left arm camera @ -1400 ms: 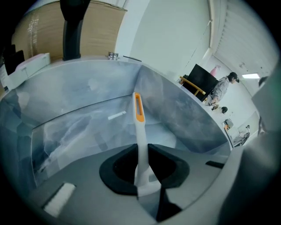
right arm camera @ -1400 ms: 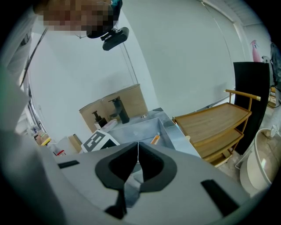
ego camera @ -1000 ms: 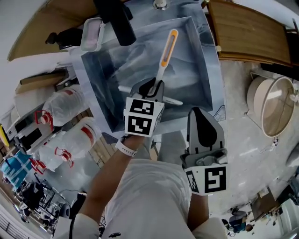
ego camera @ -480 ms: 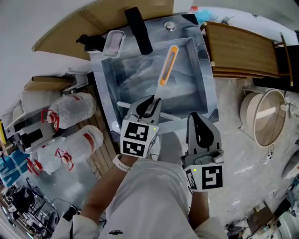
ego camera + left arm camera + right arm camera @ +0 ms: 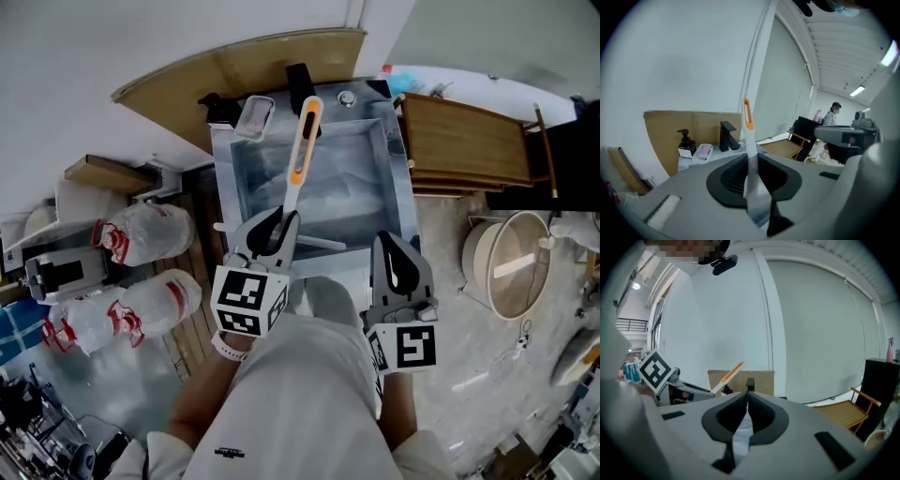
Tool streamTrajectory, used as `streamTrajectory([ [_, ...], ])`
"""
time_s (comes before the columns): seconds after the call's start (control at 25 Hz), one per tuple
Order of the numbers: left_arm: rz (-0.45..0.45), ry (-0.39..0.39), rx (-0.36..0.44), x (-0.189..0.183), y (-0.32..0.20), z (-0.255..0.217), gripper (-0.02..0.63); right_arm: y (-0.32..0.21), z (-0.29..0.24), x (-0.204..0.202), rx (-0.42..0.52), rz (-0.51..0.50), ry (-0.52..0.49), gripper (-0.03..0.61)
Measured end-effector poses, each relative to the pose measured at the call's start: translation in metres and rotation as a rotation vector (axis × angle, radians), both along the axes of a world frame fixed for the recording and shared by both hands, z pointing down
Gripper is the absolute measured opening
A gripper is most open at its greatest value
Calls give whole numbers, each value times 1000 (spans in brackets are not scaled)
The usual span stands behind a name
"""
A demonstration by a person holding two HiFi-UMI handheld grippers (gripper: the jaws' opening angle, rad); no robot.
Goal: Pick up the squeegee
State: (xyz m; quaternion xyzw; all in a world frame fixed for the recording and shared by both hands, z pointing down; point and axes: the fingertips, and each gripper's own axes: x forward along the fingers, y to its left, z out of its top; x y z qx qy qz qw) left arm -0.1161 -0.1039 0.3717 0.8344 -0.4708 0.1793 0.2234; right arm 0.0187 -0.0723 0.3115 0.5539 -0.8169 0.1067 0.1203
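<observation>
The squeegee (image 5: pixel 299 157) has a white handle with an orange insert and a white blade bar near the gripper. My left gripper (image 5: pixel 273 229) is shut on the lower handle and holds it up over the steel sink (image 5: pixel 223 192). In the left gripper view the handle (image 5: pixel 749 133) rises straight out from between the closed jaws (image 5: pixel 752 174). My right gripper (image 5: pixel 391 251) hangs to the right, near the sink's front edge, shut with nothing in it. In the right gripper view its jaws (image 5: pixel 746 401) meet, and the squeegee (image 5: pixel 727 373) shows at the left.
A black faucet (image 5: pixel 300 88), a soap dish (image 5: pixel 253 116) and a dark pump bottle (image 5: pixel 212 106) stand at the sink's back edge. A wooden slatted rack (image 5: pixel 464 141) lies to the right, a round bin (image 5: pixel 511 262) beyond it. Filled plastic bags (image 5: pixel 141 230) lie at the left.
The left gripper has kept hold of the squeegee and raised it; the handle now points up over the faucet. The right gripper stayed shut beside it.
</observation>
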Motion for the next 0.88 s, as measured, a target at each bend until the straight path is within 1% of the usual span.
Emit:
streamTrajectory([
  [0.28,-96,15,82,-38,8,-49,66,4,-28,-15,44,-47,9,8],
  [0.4,-124,9,120,-51,13,-66,66,6,-33,-21,57,-72,13,8],
  [0.52,-151,3,156,-63,17,-80,66,4,-37,-23,73,-76,11,8],
  [0.68,-163,2,181,-70,22,-90,66,-2,-41,-21,87,-68,15,8],
  [0.88,-172,4,192,-68,24,-92,66,-9,-43,-14,99,-69,22,8],
])
